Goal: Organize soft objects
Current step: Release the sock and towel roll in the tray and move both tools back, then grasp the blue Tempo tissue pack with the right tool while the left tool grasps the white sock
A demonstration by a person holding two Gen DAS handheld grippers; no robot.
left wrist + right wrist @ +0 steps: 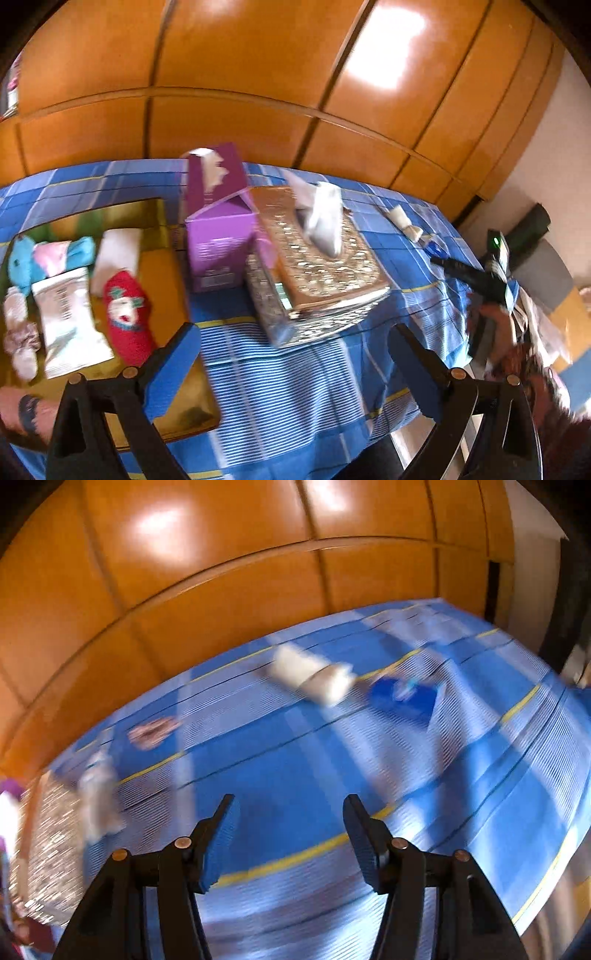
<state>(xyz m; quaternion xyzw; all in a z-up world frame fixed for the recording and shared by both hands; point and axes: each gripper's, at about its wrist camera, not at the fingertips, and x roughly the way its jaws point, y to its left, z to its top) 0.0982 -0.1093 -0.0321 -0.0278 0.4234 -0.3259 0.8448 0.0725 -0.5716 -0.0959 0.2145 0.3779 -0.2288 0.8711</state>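
In the left wrist view a gold tray [162, 266] at the left holds a red Santa sock [127, 314], a white wipes packet [70, 325], a white roll [118, 251], a blue and pink soft toy [48, 258] and a pale scrunchie [20, 336]. My left gripper [295, 339] is open and empty above the blue checked cloth. My right gripper [290, 812] is open and empty over the cloth; it also shows in the left wrist view [480, 277]. In the blurred right wrist view a white rolled cloth [314, 675], a blue packet [402, 696] and a pink scrunchie [151, 731] lie on the cloth.
A purple tissue box [216, 218] and an ornate silver tissue box [317, 273] with a tissue sticking up stand mid-table. Orange wooden cupboard doors [258, 74] rise behind the table. The table's right edge [461, 325] drops off near a grey chair [543, 273].
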